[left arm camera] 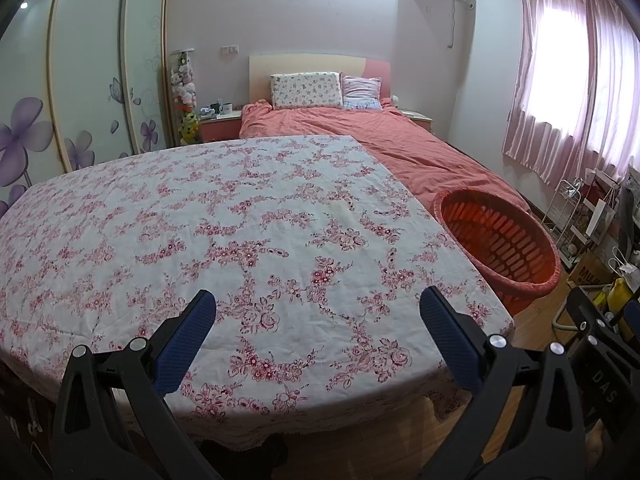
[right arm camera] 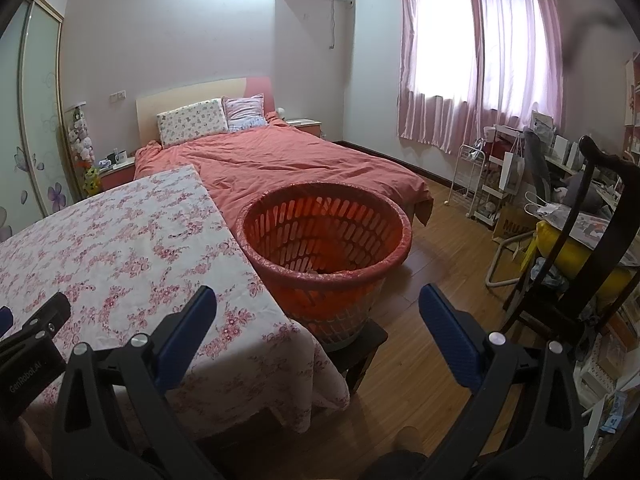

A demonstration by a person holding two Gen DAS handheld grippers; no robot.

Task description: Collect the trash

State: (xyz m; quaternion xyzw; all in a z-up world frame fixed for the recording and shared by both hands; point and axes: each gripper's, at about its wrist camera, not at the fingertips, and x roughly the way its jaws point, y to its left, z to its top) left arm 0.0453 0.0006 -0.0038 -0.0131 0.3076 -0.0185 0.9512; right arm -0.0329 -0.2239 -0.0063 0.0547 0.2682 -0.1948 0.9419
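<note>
An orange slatted basket with a red liner stands on a dark stool just right of the table; some scraps lie at its bottom. The same basket shows at the right in the left wrist view. A table with a white and pink floral cloth carries no loose items that I can see. My left gripper hovers open over the table's near edge, nothing between its blue pads. My right gripper is open too, held above the table corner and in front of the basket.
A bed with a coral cover lies beyond the table. Wooden floor stretches to the right. A dark chair, yellow bag, wire rack and boxes crowd the right side. Wardrobe doors line the left wall.
</note>
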